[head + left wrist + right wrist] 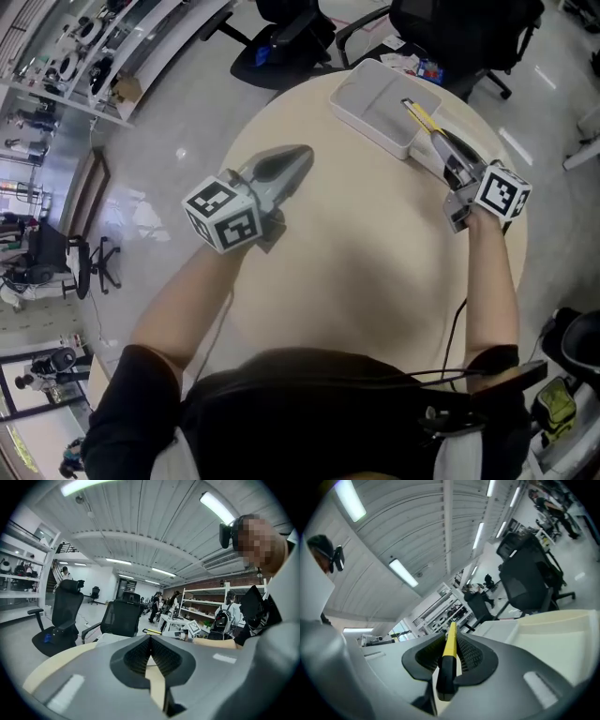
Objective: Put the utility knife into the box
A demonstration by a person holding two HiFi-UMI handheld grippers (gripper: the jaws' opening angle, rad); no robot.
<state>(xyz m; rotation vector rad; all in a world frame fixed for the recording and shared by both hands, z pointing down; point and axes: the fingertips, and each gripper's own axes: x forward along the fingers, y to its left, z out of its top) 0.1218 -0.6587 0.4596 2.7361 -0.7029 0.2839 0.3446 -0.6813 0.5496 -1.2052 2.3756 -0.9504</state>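
The pick-up looks done: the right claw [439, 139] is clamped on the utility knife [422, 116], and no part of the knife touches the tabletop [375, 272]. What is left, as I judge it, is to bring the knife fully over the white box [364, 96], lower it inside and let go.

In the right gripper view the knife's black rear end sits pinched between the ribbed pads, and its yellow body runs straight out past the jaw tips, in line with the claw. In the head view the yellow front end overlaps the near right corner of the box, which stands at the far edge of the round tabletop. How high above the box it hangs I cannot tell. The right gripper view shows the box just ahead and off to the right, its pale inside bare where visible, so the knife is not yet in it.

The left claw [302, 155] hangs over the middle of the tabletop, well apart from the box, its jaws together with nothing between them
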